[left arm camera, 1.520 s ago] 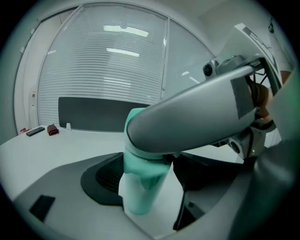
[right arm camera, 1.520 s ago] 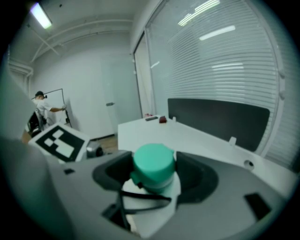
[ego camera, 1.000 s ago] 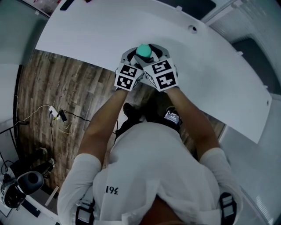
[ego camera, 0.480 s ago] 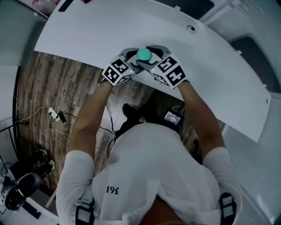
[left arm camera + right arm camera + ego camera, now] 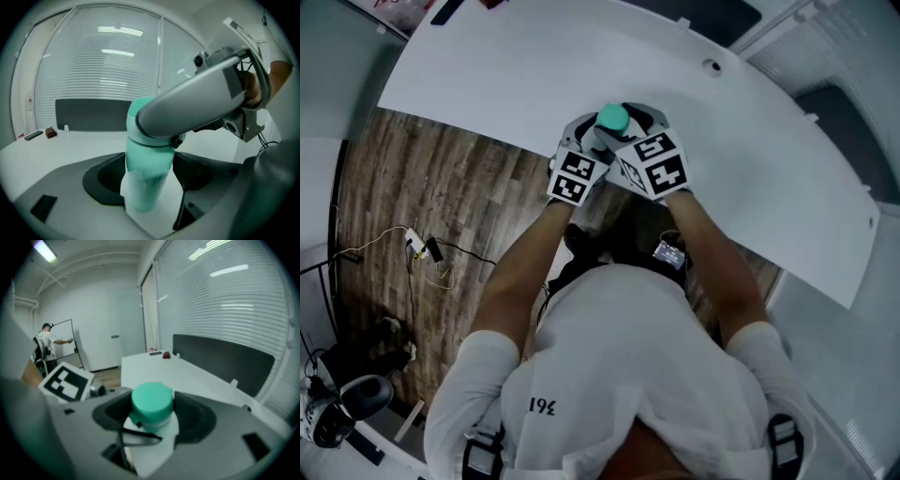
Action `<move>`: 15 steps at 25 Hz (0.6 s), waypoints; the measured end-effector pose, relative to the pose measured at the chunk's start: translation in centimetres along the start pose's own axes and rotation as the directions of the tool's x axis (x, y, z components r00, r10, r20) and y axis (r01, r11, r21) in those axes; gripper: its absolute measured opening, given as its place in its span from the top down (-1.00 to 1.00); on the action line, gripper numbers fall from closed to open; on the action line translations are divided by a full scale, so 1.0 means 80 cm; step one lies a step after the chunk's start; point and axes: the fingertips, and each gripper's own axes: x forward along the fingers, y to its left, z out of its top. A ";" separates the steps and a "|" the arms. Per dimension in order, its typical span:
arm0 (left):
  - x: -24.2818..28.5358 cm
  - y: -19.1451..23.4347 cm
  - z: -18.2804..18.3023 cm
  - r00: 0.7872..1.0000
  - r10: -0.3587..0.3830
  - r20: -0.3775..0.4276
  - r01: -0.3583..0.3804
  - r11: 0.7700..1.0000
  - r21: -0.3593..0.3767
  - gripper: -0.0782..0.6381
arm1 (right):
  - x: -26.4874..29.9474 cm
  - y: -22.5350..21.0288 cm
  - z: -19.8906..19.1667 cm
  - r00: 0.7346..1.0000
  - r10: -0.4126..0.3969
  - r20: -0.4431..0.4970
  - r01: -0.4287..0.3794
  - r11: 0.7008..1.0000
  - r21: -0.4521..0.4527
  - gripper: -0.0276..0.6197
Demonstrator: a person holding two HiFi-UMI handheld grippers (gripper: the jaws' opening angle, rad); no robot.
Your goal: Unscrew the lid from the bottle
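A teal bottle (image 5: 144,185) stands upright near the front edge of the white table (image 5: 487,84). Its teal lid (image 5: 612,118) is on top, and it fills the middle of the right gripper view, lid (image 5: 151,401). My left gripper (image 5: 145,187) is shut on the bottle's body, with a dark pad on each side. My right gripper (image 5: 151,411) is shut on the lid from above and to the right. One of its grey fingers (image 5: 197,101) crosses the left gripper view at lid height. In the head view both grippers, left gripper (image 5: 598,133) and right gripper (image 5: 623,124), meet at the bottle.
A dark remote (image 5: 34,135) and a small red-brown object (image 5: 50,133) lie at the table's far end. A black panel (image 5: 93,115) runs behind the table. A person (image 5: 44,345) stands at a whiteboard across the room. Cables (image 5: 422,248) lie on the wood floor.
Half a second ago the two marker cubes were spread wide apart around the bottle. Now they are back close together, as they were a second ago. The bottle has stayed in place.
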 end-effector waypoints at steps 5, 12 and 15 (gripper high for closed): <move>0.010 0.004 -0.006 0.999 0.047 -0.008 -0.047 0.999 -0.026 -0.14 | 0.002 -0.003 -0.001 0.998 -0.056 0.013 0.056 0.998 0.034 0.01; 0.006 -0.002 -0.009 0.993 -0.111 -0.048 0.113 0.993 0.043 -0.13 | 0.002 0.005 -0.002 0.999 0.035 -0.011 -0.036 0.997 -0.068 0.01; 0.004 -0.011 -0.010 0.972 -0.223 -0.073 0.229 0.970 0.086 -0.13 | -0.002 0.009 -0.005 0.995 0.093 -0.033 -0.097 0.988 -0.117 0.01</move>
